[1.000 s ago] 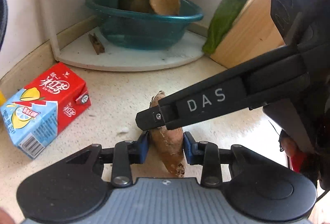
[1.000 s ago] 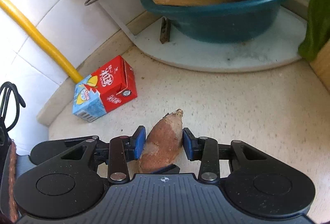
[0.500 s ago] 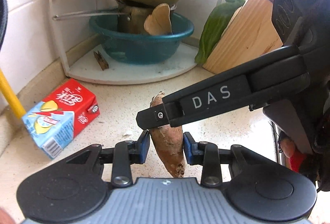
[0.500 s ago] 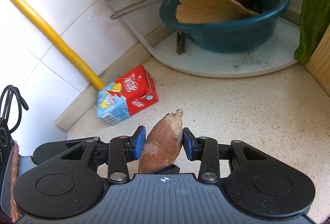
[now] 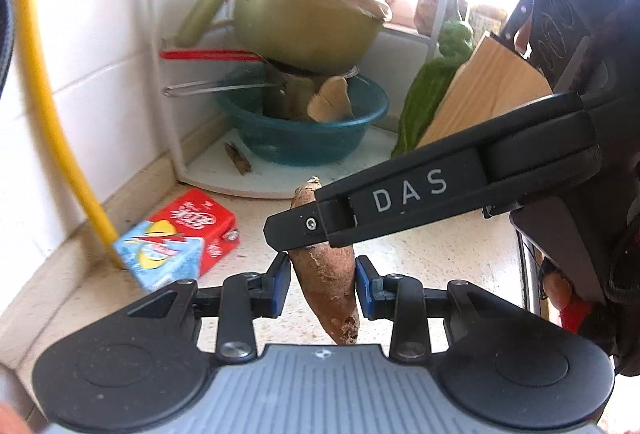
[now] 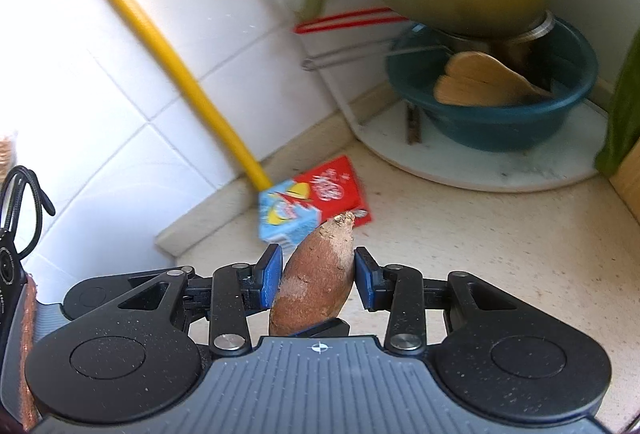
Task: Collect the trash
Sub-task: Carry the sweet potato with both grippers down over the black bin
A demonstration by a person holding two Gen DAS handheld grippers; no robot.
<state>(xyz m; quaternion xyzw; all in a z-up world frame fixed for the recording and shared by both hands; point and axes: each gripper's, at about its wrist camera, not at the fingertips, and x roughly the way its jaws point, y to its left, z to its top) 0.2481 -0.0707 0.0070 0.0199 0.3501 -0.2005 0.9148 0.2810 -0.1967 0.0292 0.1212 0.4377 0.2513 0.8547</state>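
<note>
Right tool (image 6: 316,280) clamped on yam (image 6: 316,280), lifted above desk (image 6: 500,254). Left tool (image 5: 320,284) brackets same yam; pads near, contact unclear. Carton (image 6: 310,204) on desk at 11 o'clock. Risk: tapered yam slipping from grip.

Sweet potato (image 5: 326,276) middle hidden behind right tool's finger, drink carton (image 6: 310,204) blurred, corner behind potato tip
</note>
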